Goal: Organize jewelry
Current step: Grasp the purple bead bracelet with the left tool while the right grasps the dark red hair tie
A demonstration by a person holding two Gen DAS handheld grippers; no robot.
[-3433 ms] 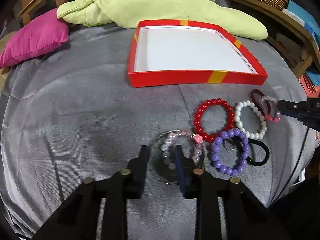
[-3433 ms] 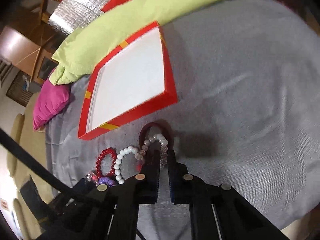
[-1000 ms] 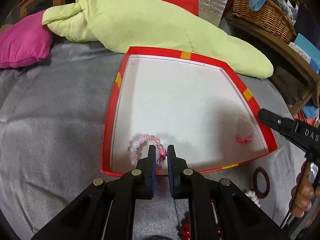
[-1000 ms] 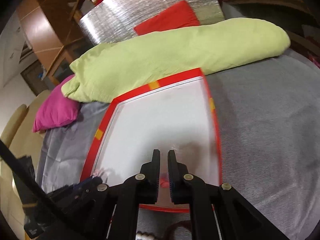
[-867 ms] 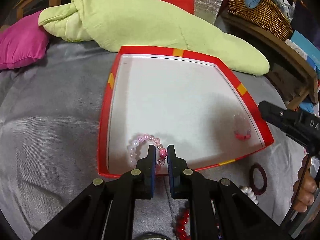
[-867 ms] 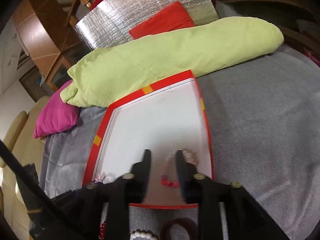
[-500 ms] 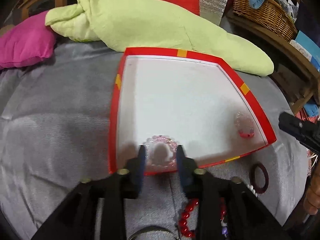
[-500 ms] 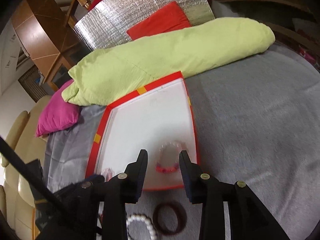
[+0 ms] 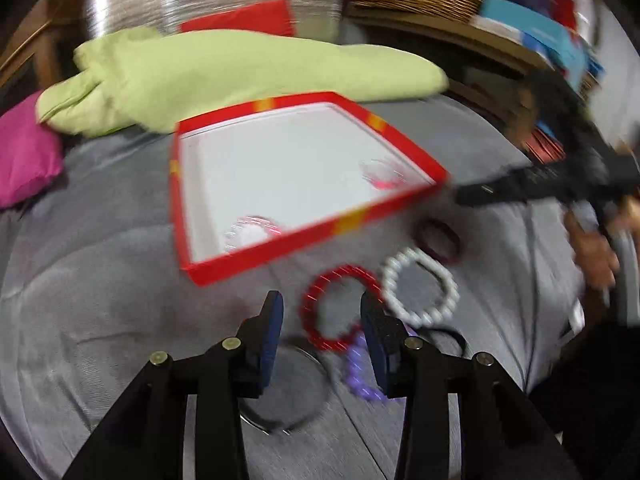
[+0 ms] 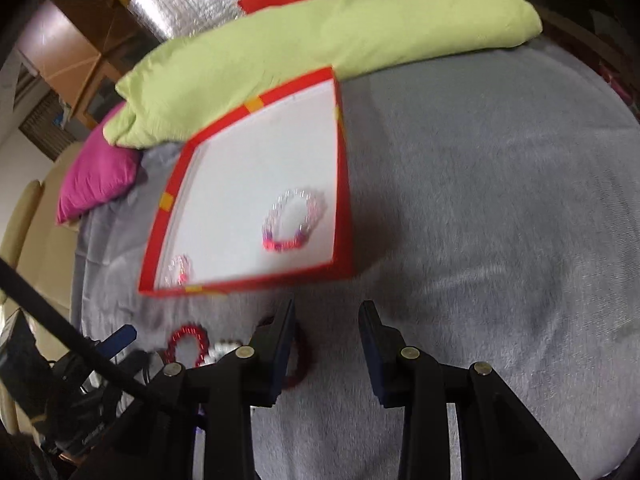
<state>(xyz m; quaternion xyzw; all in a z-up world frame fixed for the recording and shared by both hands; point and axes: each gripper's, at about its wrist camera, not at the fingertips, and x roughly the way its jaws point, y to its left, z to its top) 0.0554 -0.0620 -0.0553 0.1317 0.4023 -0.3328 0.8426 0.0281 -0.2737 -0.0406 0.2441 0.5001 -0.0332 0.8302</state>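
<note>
The red box [image 10: 343, 184] at frame centre holds two pink bracelets [image 10: 294, 220], well apart. Both grippers, left [image 9: 322, 320] and right [image 10: 326, 328], gape empty.

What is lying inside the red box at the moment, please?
Inside the red box lie two pale beaded bracelets: one with a red section near its right wall, another in the near left corner, partly hidden by the front wall.
</note>
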